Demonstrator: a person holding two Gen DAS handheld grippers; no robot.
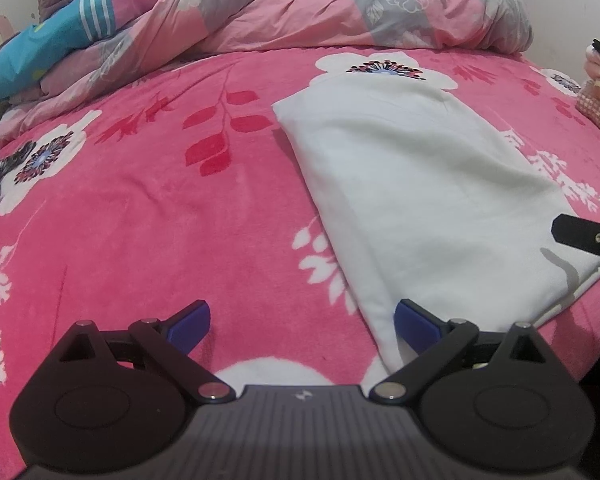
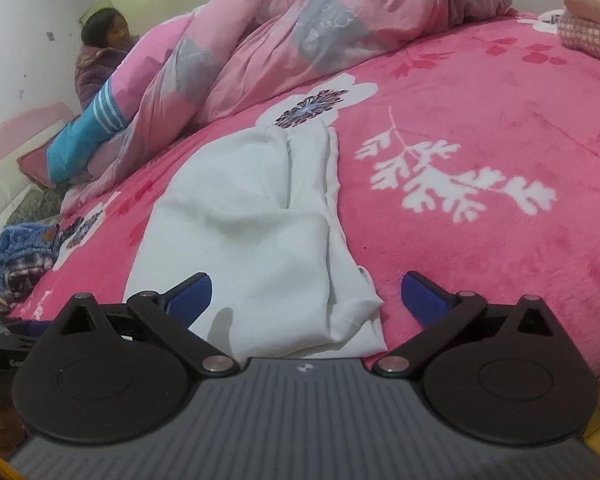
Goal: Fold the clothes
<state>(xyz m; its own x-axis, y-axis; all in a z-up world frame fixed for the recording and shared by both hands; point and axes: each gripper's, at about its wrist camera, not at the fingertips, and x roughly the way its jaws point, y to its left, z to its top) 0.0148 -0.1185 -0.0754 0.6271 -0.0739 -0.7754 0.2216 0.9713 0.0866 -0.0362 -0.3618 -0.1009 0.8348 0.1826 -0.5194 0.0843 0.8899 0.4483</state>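
Your folded white cotton garment (image 2: 256, 216) lies flat on the bed's pink fleece blanket with white flowers (image 2: 480, 128), in front of the bunched pink-and-grey quilt (image 2: 300, 32). Your right gripper (image 2: 306, 300) stands wide open above the garment's near end, gripping nothing. Your left gripper (image 1: 302, 322) is also spread wide and empty, at the garment's near corner.
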